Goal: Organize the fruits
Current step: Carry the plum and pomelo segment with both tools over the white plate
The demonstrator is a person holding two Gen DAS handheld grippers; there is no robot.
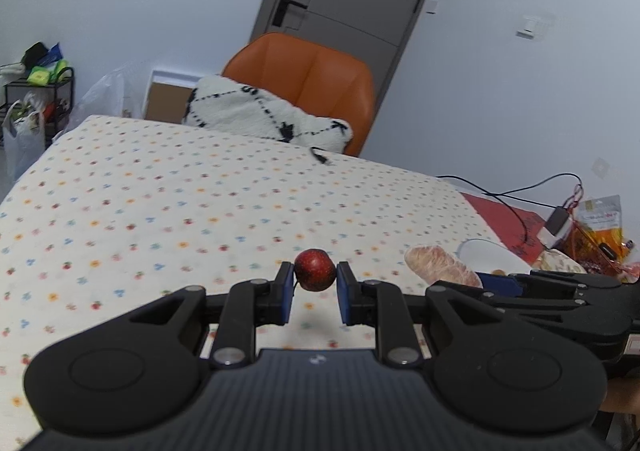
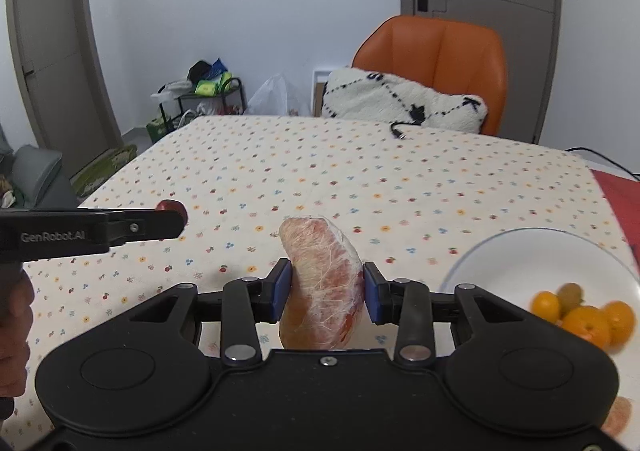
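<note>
Fingers of your left gripper [image 1: 315, 283] pinch a small red fruit [image 1: 315, 269] at their tips, held level; your right gripper [image 2: 326, 289] clamps a wrapped pomelo segment [image 2: 322, 287] upright, white plate [image 2: 516, 251] rightward.

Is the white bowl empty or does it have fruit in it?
Not empty. The white bowl holds small oranges and one greenish-brown fruit, grouped at its near side; the rest of it looks bare.
</note>
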